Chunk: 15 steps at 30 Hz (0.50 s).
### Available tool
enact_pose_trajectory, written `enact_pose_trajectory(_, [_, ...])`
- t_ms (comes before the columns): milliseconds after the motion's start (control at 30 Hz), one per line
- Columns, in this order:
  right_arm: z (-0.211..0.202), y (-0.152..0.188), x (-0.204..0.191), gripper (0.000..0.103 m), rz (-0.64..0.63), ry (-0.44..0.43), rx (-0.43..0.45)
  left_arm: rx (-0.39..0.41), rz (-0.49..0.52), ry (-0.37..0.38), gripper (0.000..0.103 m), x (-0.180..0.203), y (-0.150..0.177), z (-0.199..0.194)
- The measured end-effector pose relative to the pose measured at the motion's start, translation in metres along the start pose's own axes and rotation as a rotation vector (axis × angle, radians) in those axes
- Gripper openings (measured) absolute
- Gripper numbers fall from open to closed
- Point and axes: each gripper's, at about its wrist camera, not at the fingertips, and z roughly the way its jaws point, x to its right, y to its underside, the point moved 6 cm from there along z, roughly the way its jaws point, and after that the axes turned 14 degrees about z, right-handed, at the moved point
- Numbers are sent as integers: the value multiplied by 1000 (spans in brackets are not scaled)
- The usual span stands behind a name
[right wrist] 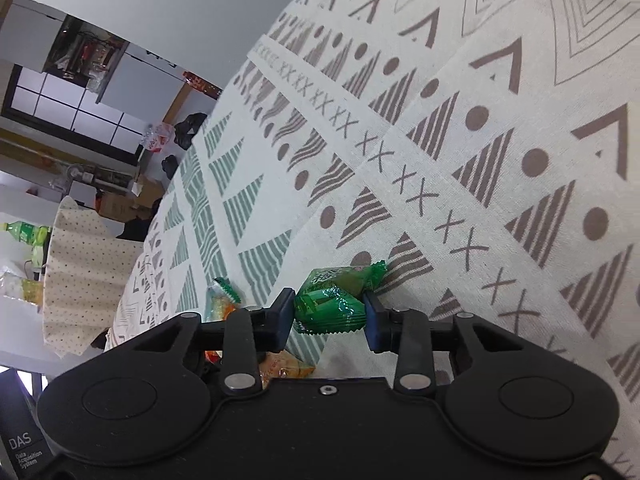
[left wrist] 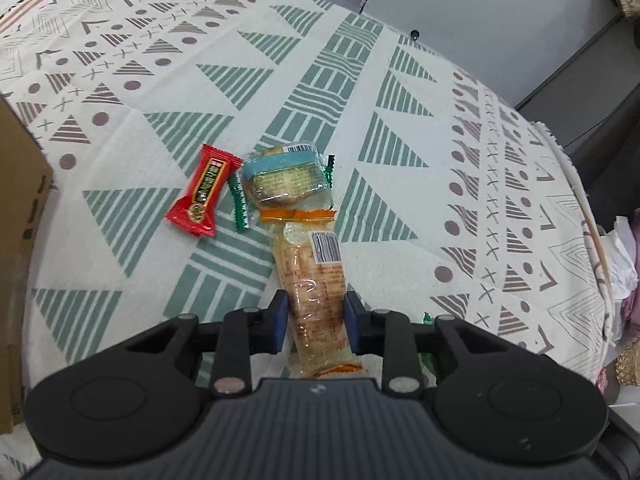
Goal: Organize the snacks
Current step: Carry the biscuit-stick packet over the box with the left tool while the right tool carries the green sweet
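My left gripper [left wrist: 316, 322] is shut on a long clear-wrapped orange biscuit packet [left wrist: 316, 280] with a barcode label, its far end lying on the patterned cloth [left wrist: 160, 220]. Beyond it lie a blue-banded clear cake packet [left wrist: 286, 178] and a red candy wrapper [left wrist: 204, 190]. My right gripper [right wrist: 328, 316] is shut on a green candy wrapper [right wrist: 336, 300] just above the cloth [right wrist: 440, 160]. Other snack packets [right wrist: 224, 300] show partly behind its left finger.
A cardboard box [left wrist: 16, 220] stands at the left edge of the left wrist view. The cloth's edge drops off at the right [left wrist: 592, 240]. In the right wrist view a dotted fabric basket [right wrist: 80, 264] stands at the left, with room clutter beyond.
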Motion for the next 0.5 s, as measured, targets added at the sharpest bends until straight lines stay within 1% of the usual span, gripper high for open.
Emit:
enact_pose_trajectory(133, [-15,8,-7,35,-12,-19,12,32,-6,21,28,-4,4,-23])
enact_pose_trajectory(500, [-57,41,-33,35,-62,-93,32,123,-22,29,28,-27,13,-88])
